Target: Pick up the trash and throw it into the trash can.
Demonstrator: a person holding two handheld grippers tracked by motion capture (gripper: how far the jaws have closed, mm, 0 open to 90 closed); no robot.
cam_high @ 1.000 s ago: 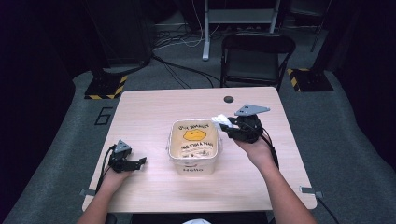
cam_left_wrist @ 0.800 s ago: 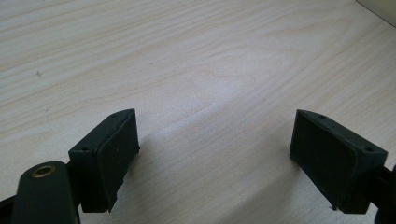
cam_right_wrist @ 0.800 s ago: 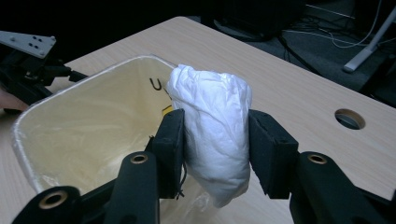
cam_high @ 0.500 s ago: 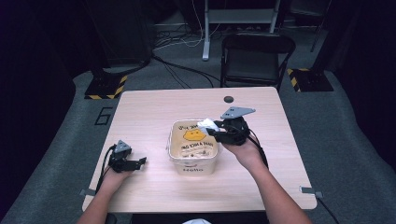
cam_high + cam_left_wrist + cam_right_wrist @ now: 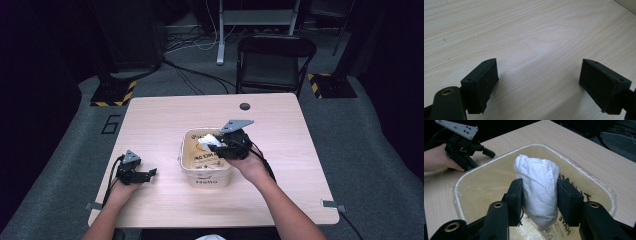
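The tub at the middle of the table carries dark print: "Hello" reads on its near outer wall in the high view, and "HAVE" runs along the inner wall in the right gripper view, with smaller marks on the floor too small to read; it is a cream, thin-walled plastic tub with rounded corners and a clear rolled rim, glossy inside. A white wad of crinkled, soft plastic or paper, bunched to a blunt cone, stands upright between the black pads of the right gripper, whose jaws press it on both sides over the tub's open mouth; in the high view that hand reaches in from the near right, forearm angled toward the tub. The left gripper rests on pale wood-grain tabletop well apart from the tub, near the left edge; its jaws stand wide with bare wood between them.
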